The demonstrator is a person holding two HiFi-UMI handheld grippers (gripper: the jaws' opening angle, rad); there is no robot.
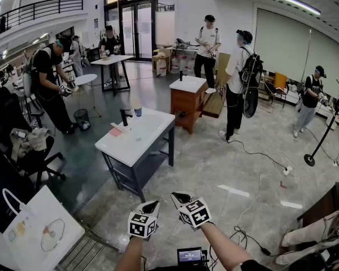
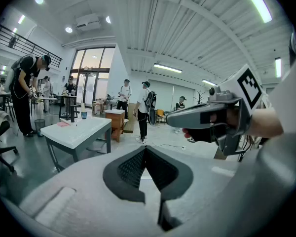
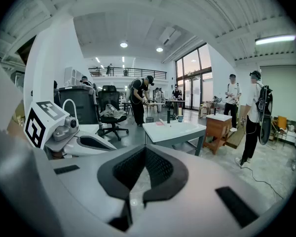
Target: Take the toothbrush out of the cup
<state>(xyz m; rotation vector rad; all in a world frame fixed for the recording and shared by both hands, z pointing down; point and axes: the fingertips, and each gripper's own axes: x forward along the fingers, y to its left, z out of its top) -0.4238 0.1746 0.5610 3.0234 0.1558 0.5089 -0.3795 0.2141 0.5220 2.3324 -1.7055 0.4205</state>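
Note:
A small blue cup (image 1: 138,111) stands at the far end of a white table (image 1: 141,137), well ahead of me, beside a black faucet (image 1: 125,116). A pale toothbrush (image 1: 137,103) sticks up from the cup. The cup also shows small and distant in the left gripper view (image 2: 84,114) and the right gripper view (image 3: 180,118). My left gripper (image 1: 156,203) and right gripper (image 1: 177,196) are held side by side low in the head view, far short of the table. Both are shut with nothing between the jaws. Each also appears in its own view: left gripper (image 2: 145,147), right gripper (image 3: 144,147).
A pink item (image 1: 115,132) lies on the table. A wooden cabinet (image 1: 187,97) stands behind it. Several people stand around the hall. Cables (image 1: 254,151) run across the floor at right. An office chair (image 1: 28,151) and a white bag (image 1: 39,230) are at left.

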